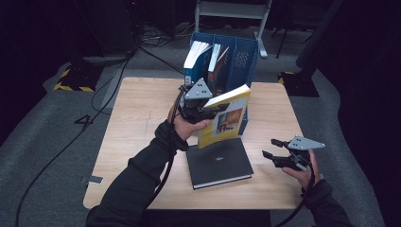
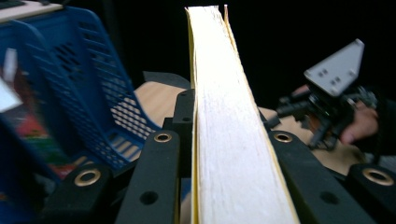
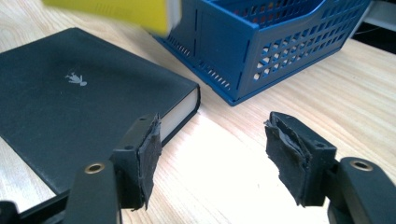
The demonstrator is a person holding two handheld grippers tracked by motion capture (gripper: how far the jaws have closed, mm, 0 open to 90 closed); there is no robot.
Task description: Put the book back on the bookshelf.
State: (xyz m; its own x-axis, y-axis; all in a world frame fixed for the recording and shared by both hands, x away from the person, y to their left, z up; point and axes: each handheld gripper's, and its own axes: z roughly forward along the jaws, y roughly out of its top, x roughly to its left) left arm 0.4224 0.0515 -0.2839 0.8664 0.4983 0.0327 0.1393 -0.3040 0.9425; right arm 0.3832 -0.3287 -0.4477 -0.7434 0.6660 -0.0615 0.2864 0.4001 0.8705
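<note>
Two books matter here — the yellow paperback pinched in the left tool, and the black hardcover lying flat on the surface just below and beside it. The left tool's jaws press on both covers of the paperback, which is held upright in the air close in front of the blue file rack; in the left gripper view its page edge runs straight up between the jaws. It is probably light but floppy, so a grip near the spine would likely stop it fanning open. The right tool stands spread with nothing between its pads, the hardcover's corner just to its left. That book looks stiff and heavier — best taken at an edge overhang or the spine.
</note>
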